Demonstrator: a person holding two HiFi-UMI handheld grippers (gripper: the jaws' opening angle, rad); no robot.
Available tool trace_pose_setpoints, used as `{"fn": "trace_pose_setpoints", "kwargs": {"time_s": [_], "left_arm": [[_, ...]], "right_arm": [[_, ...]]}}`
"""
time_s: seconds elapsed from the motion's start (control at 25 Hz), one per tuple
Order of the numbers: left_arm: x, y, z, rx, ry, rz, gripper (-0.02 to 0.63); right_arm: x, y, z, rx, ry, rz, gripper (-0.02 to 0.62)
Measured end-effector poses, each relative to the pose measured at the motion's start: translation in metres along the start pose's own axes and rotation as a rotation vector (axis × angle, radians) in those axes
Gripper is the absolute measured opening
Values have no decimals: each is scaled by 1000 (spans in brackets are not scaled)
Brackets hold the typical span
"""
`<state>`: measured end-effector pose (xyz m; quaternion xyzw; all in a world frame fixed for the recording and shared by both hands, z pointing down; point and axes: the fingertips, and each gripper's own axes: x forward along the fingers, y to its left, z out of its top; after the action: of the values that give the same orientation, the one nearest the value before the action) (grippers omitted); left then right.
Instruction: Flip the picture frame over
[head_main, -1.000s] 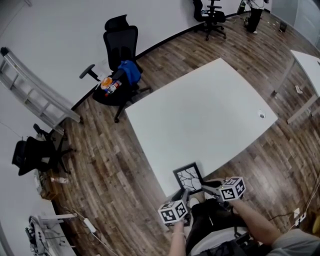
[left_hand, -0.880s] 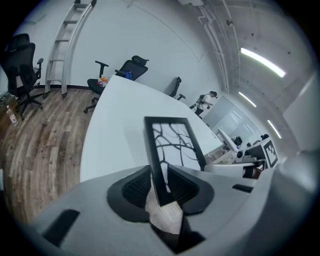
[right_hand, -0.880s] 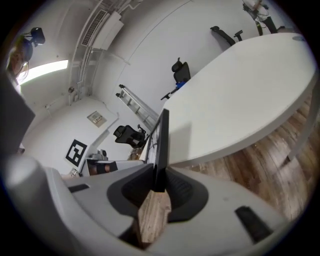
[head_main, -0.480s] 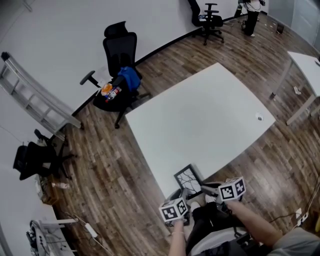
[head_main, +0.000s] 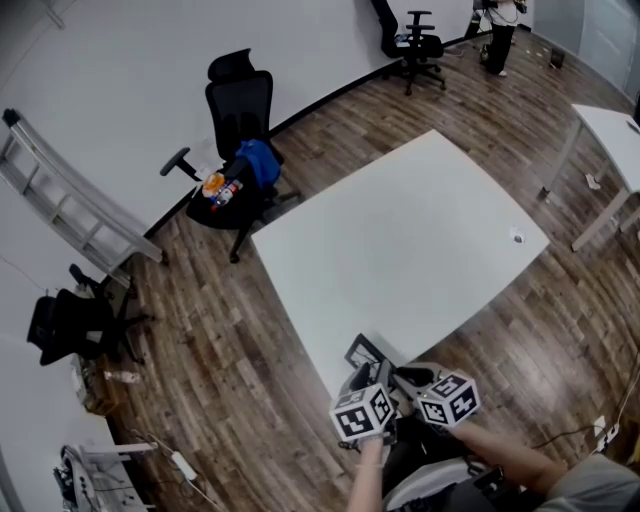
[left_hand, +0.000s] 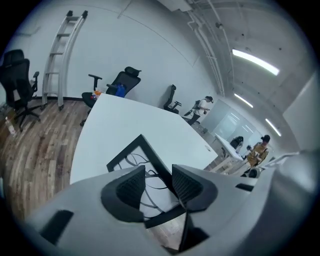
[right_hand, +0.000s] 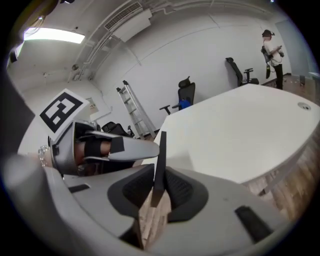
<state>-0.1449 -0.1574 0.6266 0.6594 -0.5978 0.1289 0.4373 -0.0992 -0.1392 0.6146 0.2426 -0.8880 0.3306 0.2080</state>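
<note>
Office-type room with a wood floor (head_main: 230, 330), a black desk chair (head_main: 240, 100) and a ladder (head_main: 70, 190) leaning on the wall, and a big white table (head_main: 400, 240) in the middle. The picture frame (head_main: 360, 349) is at the table's near corner, tipped up on edge rather than lying flat, mostly hidden behind the two grippers in the head view. The right gripper (right_hand: 159, 192) is clamped on it. The thin black edge runs straight up between the pads, and the jaws have just been closing in. The left gripper (left_hand: 159, 182) has just been opening, so its pads stand apart and aren't pressing anything. The frame's front, white with squiggly black lines, shows just beyond the gap.
</note>
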Motion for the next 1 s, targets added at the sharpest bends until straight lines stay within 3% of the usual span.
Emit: {"fn": "trace_pose_setpoints", "kwargs": {"time_s": [0.12, 0.28, 0.56, 0.76, 1.0], "left_arm": [[-5, 2, -1, -60, -7, 2, 179], [-12, -8, 4, -168, -6, -98, 179], [-10, 4, 4, -81, 10, 0, 179], [-14, 8, 2, -108, 14, 2, 179], [-25, 15, -2, -166, 14, -33, 153]], "right_arm": [[-4, 4, 2, -37, -39, -16, 69], [-2, 20, 7, -208, -61, -35, 69], [0, 40, 13, -349, -88, -69, 69], [1, 46, 8, -395, -92, -79, 72], [3, 59, 3, -398, -98, -25, 75]]}}
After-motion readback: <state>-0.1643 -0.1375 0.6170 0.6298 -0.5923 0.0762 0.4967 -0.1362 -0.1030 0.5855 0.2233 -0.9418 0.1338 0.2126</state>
